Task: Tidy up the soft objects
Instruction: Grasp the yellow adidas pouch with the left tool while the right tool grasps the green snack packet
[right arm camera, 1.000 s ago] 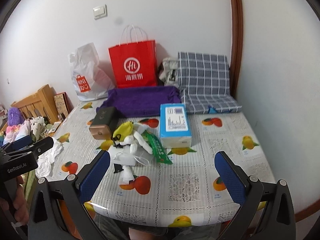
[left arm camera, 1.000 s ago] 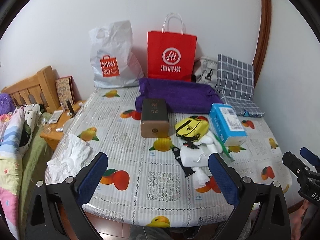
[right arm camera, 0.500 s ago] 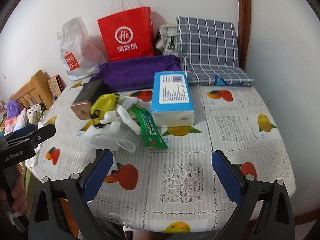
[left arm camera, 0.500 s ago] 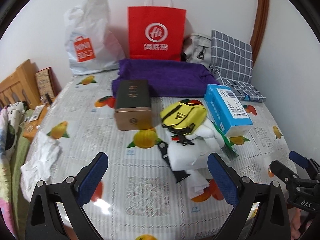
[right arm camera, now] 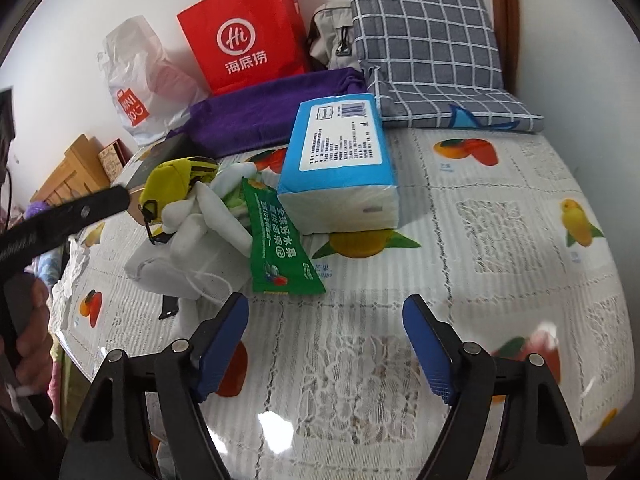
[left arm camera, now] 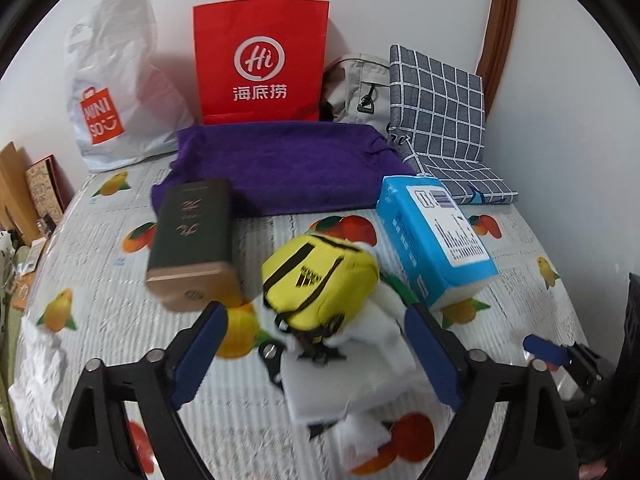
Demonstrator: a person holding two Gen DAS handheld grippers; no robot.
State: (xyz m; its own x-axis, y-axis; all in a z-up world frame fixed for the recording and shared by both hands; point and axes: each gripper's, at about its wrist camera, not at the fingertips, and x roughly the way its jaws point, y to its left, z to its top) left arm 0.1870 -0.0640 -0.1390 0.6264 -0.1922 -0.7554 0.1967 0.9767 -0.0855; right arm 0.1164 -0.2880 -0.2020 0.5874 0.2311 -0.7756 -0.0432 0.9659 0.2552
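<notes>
Soft objects, a yellow pouch (left arm camera: pixel 320 280) atop white cloth (left arm camera: pixel 352 376) and a green packet (right arm camera: pixel 276 244), sit unsorted mid-surface (right arm camera: pixel 500 248); both left tongs (left arm camera: pixel 316 354) and right tongs (right arm camera: pixel 325 344) have just been closing, yet gape empty, so all sorting remains.

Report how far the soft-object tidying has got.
Done: nothing visibly sorted. In hand: nothing; left gripper and right gripper have just been closing, pads touching nothing. Left: yellow pouch, white plush, green packet still piled beside the tissue pack.
</notes>
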